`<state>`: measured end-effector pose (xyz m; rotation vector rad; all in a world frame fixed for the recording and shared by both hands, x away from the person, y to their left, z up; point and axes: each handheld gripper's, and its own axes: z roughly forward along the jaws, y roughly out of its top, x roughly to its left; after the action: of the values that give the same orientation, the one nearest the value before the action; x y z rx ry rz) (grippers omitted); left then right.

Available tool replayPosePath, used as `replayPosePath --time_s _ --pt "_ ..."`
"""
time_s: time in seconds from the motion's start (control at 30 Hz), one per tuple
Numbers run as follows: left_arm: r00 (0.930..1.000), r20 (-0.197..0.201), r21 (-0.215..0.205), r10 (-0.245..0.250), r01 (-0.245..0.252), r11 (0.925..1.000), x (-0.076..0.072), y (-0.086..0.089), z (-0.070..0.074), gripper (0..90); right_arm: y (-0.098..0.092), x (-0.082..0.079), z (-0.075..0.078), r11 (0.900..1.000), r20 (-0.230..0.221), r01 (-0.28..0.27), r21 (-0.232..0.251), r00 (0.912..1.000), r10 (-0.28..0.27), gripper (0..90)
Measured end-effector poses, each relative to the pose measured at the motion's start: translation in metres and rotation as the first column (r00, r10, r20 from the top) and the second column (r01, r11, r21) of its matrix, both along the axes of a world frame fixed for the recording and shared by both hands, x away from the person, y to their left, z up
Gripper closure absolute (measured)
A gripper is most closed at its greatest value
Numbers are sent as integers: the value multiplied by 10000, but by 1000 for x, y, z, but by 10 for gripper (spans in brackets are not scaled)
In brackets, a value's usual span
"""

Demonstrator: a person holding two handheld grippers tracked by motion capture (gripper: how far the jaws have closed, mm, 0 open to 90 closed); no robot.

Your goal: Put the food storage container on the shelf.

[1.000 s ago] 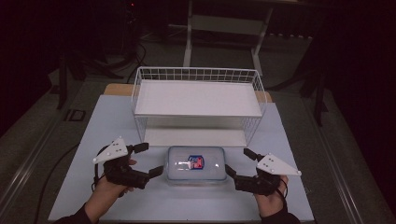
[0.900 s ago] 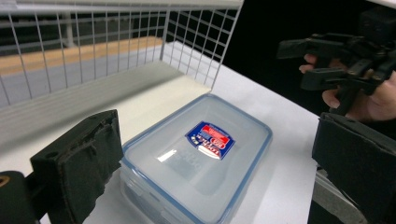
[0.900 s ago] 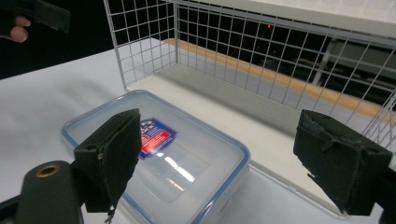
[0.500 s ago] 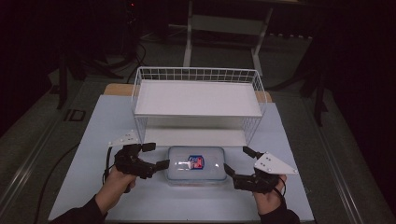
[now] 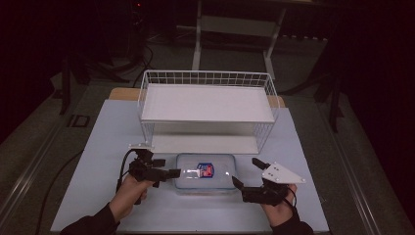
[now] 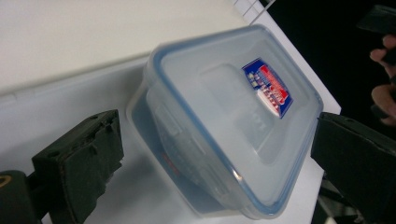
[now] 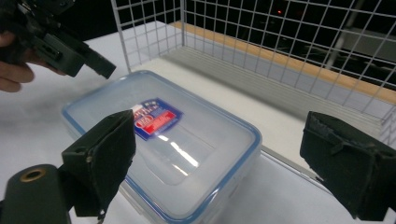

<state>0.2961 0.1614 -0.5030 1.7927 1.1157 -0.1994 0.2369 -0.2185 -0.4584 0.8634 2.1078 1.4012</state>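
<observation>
Squarely between left tool (image 5: 172, 172) and right tool (image 5: 246, 173) lies the lidded container (image 5: 205, 172).

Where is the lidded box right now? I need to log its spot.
In the high view the box lies on the table near its front edge, just before the wire rack, between the left gripper and right gripper.

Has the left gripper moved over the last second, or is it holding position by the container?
Yes. In the high view the left gripper has closed in rightward on the container's left end, while the wire rack and container stayed put.
</observation>
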Motion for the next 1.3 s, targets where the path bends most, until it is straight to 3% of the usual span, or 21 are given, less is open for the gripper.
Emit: replayPosePath --time_s 0.13,0.27,0.4,0.53,0.87,0.97,1.03,1.17,1.3 --pt "9957 -908 -646 166 -225 9977 5 3 -8 49 3 0 -4 10000 -128 -1 -58 9999 0 103" --pt "9857 -1638 -825 400 -541 9951 9 5 -15 138 4 1 -6 9998 -239 -2 -174 9997 -2 103" --pt "9784 -2047 -968 284 -491 9941 11 7 -20 159 4 2 -7 9998 -328 30 -183 9995 -36 103" --pt "9780 -2080 -1178 175 -428 9921 11 8 -21 224 3 3 -10 9998 -603 3 -202 9982 -15 104" --pt "9550 -2954 -1547 -271 -198 9878 17 8 -32 337 2 5 -12 9999 -1016 -78 -83 9948 69 105" --pt "9451 -3203 -1994 -655 3 9799 17 8 -36 401 1 6 -12 10000 -1172 -92 -15 9931 89 105" --pt "9485 -3079 -2038 -749 112 9789 17 8 -36 432 1 7 -13 9999 -1263 -140 -17 9919 137 111" --pt "9473 -3093 -2129 -828 159 9770 17 10 -37 457 0 9 -14 9997 -1596 -228 106 9869 242 128" --pt "9532 -2884 -2140 -907 282 9764 14 11 -34 476 -4 15 -17 9978 -2332 -212 636 9718 355 136"
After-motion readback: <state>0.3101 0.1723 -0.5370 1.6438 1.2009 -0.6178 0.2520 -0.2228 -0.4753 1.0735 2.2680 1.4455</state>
